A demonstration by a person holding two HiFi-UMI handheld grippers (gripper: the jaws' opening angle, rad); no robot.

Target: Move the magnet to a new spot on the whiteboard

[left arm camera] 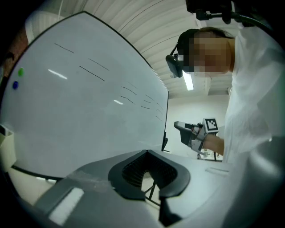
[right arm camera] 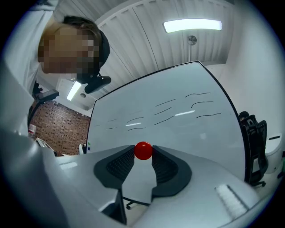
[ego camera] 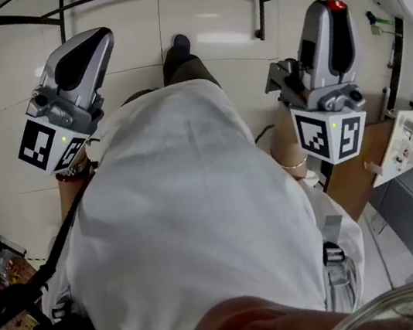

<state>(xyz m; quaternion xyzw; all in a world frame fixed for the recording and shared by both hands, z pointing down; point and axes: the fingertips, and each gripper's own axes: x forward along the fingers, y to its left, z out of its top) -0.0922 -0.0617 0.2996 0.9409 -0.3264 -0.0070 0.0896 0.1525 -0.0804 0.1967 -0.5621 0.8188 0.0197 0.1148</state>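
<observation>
Only the right gripper view shows the red magnet (right arm camera: 143, 150), pinched at the jaw tips of the right gripper (right arm camera: 143, 156) near the lower edge of the whiteboard (right arm camera: 187, 120); whether it touches is unclear. The left gripper (left arm camera: 146, 152) is clenched, empty. The head view shows neither jaws nor board.

Pale tiled floor (ego camera: 1, 155); ribbed white ceiling (right arm camera: 147, 26) with a lit strip light (right arm camera: 192, 25). Brick wall (right arm camera: 58, 129) to one side — dark office chair (right arm camera: 254, 147) opposite, beside a white wall.
</observation>
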